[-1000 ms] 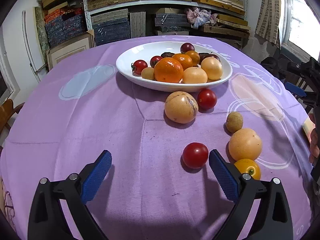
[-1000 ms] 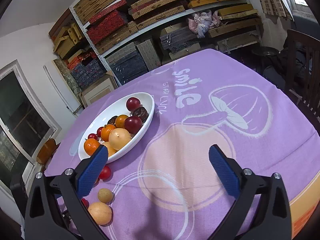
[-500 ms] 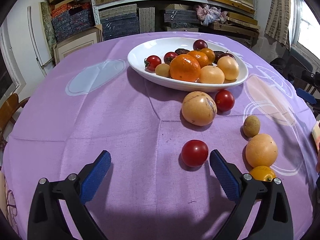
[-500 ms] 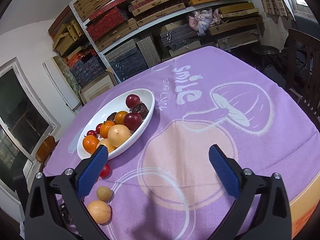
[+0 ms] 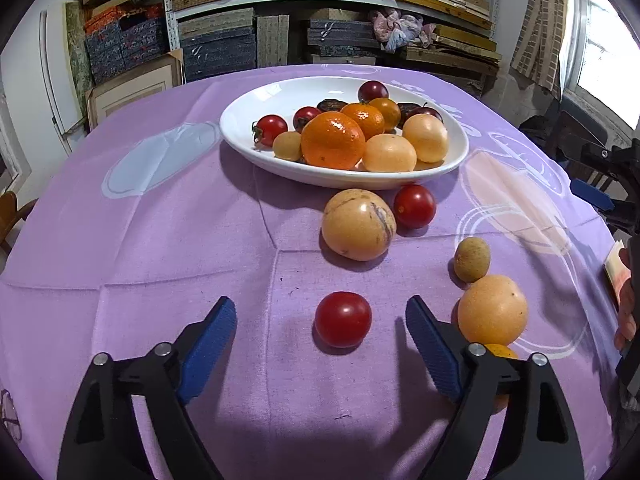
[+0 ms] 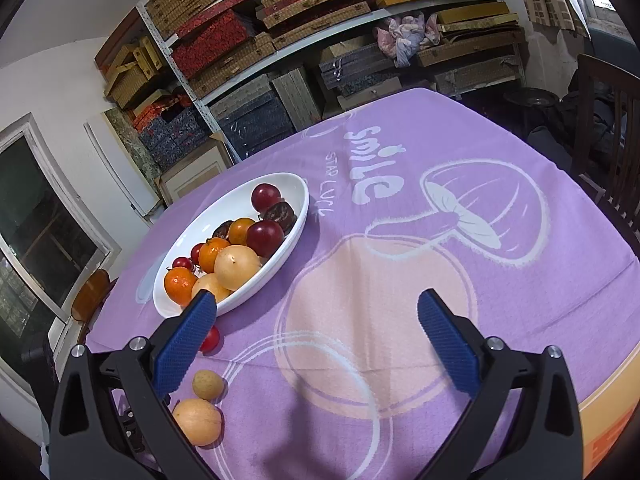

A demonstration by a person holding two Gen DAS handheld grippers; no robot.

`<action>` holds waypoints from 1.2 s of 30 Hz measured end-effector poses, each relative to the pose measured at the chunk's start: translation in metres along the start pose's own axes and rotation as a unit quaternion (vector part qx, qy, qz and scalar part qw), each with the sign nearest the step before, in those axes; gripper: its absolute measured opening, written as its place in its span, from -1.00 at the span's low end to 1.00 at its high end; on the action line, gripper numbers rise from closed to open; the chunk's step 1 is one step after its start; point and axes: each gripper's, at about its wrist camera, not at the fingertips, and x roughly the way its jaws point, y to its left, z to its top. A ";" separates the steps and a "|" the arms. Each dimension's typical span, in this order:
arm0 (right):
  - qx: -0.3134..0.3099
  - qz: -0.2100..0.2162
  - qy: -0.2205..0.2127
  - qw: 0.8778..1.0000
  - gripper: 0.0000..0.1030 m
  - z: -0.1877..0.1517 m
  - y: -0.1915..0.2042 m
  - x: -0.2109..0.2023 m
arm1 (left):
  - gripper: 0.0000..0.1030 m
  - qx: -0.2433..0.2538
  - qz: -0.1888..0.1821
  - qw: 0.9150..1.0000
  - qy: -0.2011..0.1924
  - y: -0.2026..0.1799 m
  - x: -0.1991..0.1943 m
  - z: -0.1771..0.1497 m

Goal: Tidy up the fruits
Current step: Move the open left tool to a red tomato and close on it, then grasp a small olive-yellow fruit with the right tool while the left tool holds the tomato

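Covering the whole round table, a purple tablecloth (image 6: 500, 152) carries white print: the word "smile" (image 6: 374, 168) in fat letters, smaller writing under it that seems to read "STAR LUCK" but is partly hidden by the bowl's rim, a mushroom drawing and a large pale peach-coloured fruit outline. On the cloth stands a white oval bowl (image 5: 256, 108) heaped with fruit: a big orange (image 5: 333, 142), pale yellow round fruits, small tomatoes, dark plums and wrinkled dark pieces at the back. In front of the bowl, on the bare cloth, lie a large tan fruit (image 5: 358, 225) with a red tomato (image 5: 414, 206) just beside it, and to the right a pale orange fruit (image 5: 493, 309) with a small brown fruit (image 5: 472, 254) close behind it. The left gripper (image 5: 321, 325) is closing around a lone cherry tomato (image 5: 343, 319), which sits on the cloth between the blue pads, apart from both. The right gripper (image 6: 317, 320) hangs above the peach print, jaws spread wide with nothing between them.
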 end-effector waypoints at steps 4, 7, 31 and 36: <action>0.001 0.000 0.000 1.000 0.92 0.000 0.000 0.000 | 0.34 -0.011 0.003 1.000 0.006 0.005 0.002 0.000; 0.002 -0.001 0.002 1.000 0.92 -0.001 0.001 0.001 | 0.27 -0.014 0.003 1.000 0.004 0.007 0.001 0.000; -0.094 0.039 0.026 0.994 0.92 -0.018 0.036 -0.002 | -0.51 -0.029 0.004 0.999 -0.024 0.028 -0.018 -0.007; -0.196 0.041 0.041 0.979 0.92 -0.049 0.076 -0.019 | -0.51 -0.047 0.031 0.998 -0.040 0.050 -0.031 -0.012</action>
